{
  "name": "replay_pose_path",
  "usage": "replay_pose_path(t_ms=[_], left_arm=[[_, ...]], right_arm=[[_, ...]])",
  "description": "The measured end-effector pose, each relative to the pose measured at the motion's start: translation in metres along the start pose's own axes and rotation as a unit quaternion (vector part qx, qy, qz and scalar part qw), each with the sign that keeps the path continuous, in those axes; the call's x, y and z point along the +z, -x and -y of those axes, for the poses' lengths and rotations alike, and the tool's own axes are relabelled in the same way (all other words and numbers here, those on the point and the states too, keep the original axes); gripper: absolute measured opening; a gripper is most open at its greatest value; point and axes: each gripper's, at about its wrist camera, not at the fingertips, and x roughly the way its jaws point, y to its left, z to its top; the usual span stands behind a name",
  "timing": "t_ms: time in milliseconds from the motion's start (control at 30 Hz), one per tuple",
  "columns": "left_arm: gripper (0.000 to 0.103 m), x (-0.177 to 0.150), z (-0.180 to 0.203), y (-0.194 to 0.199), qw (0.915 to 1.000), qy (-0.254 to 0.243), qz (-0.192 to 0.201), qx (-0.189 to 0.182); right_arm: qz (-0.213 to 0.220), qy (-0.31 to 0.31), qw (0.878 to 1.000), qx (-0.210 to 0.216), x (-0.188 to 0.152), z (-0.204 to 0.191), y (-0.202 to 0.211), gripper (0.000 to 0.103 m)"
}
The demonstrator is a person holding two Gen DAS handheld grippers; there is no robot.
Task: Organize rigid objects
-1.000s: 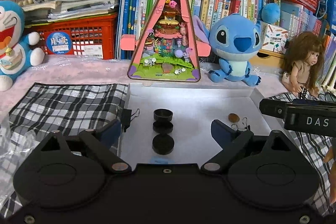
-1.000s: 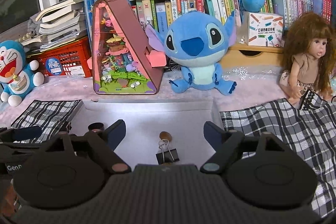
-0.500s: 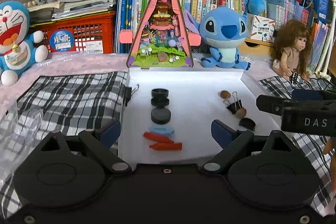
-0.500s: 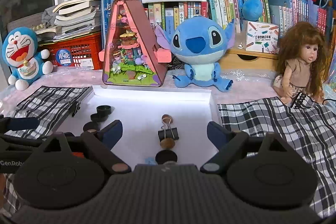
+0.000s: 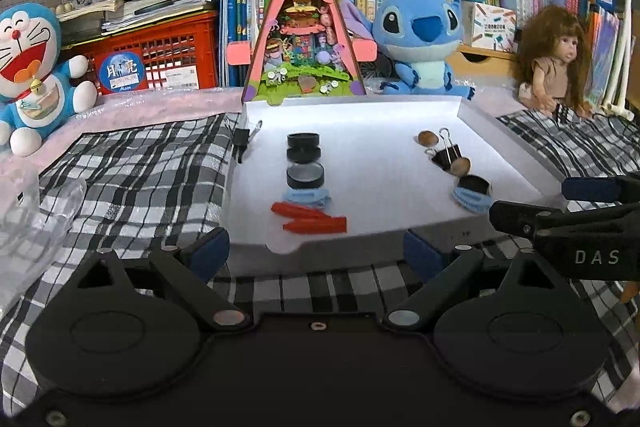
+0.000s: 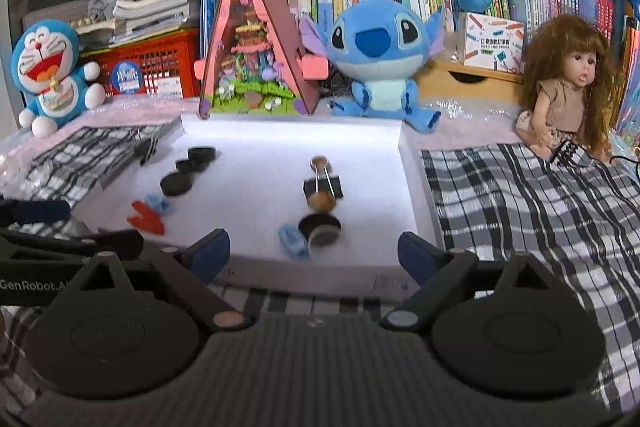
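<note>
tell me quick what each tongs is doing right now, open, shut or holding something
left tongs: open, holding nothing, short of the white tray.
right tongs: open, holding nothing, also short of the tray.

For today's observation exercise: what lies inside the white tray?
Inside the white tray: three black round caps, two red pieces, two light-blue clips, a black binder clip, two brown pieces, another black cap. Under them nothing shows.
</note>
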Motion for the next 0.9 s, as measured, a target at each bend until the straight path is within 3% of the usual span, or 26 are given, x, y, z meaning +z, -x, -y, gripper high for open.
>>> replay_pose_path(t_ms=[200,567,900], left_arm=[[0.093,-0.013,0.002,0.003,0.9998,0.01,-0.009,-0.014],[0.093,-0.022,-0.003,-0.018,0.9988,0.026,-0.042,0.006],[0.101,-0.03,-0.001,-0.02,0.9993,0.018,-0.023,0.021]], right_arm=[[-0.011,-0.007,1.0,-0.003,-0.013,0.003,0.0,0.096],[-0.027,-0.002,0.999,-0.017,-0.027,0.002,-0.007,0.099],[-0.037,-0.008,0.999,-0.029,-0.035,0.003,-0.016,0.103]])
